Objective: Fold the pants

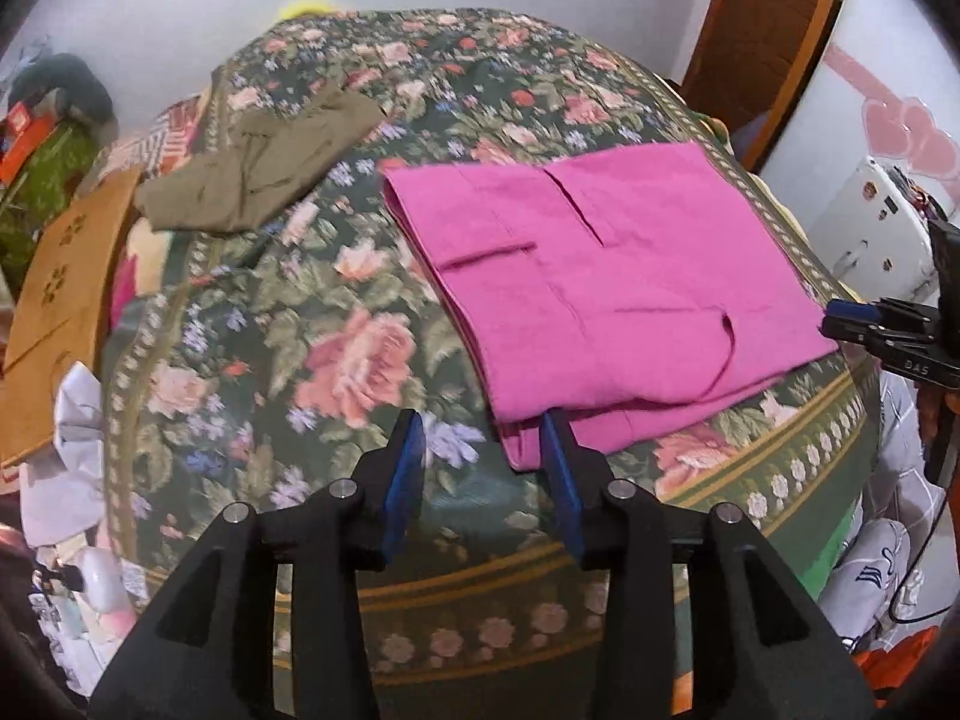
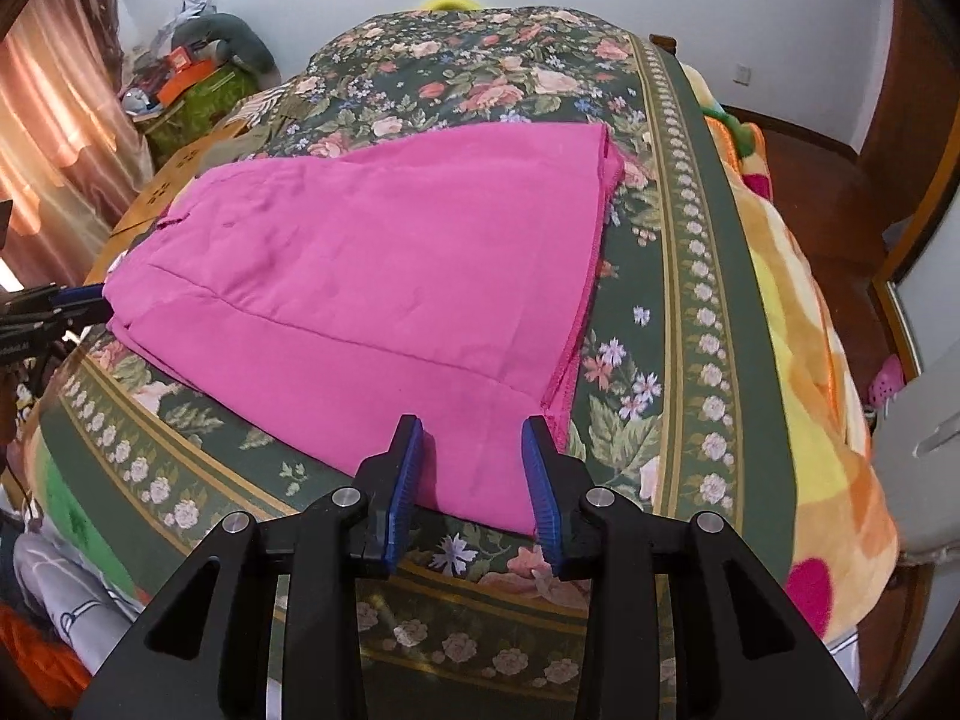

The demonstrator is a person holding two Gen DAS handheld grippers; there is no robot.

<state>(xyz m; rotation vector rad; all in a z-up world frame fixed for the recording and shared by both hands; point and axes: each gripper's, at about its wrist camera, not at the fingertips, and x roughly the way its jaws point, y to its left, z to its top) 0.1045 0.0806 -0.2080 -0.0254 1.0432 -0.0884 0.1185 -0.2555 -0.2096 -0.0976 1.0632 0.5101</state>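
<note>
Currently the pink pants lie folded flat near the front edge of the floral bedspread. Left gripper and right gripper are both spread and empty, each at a near corner of the cloth. Risk: pinching only the top layer would drag the stack apart; the right gripper sits near the loose hem.

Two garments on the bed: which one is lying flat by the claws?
The pink pants, folded flat near both claws; the olive garment lies crumpled farther back.
</note>
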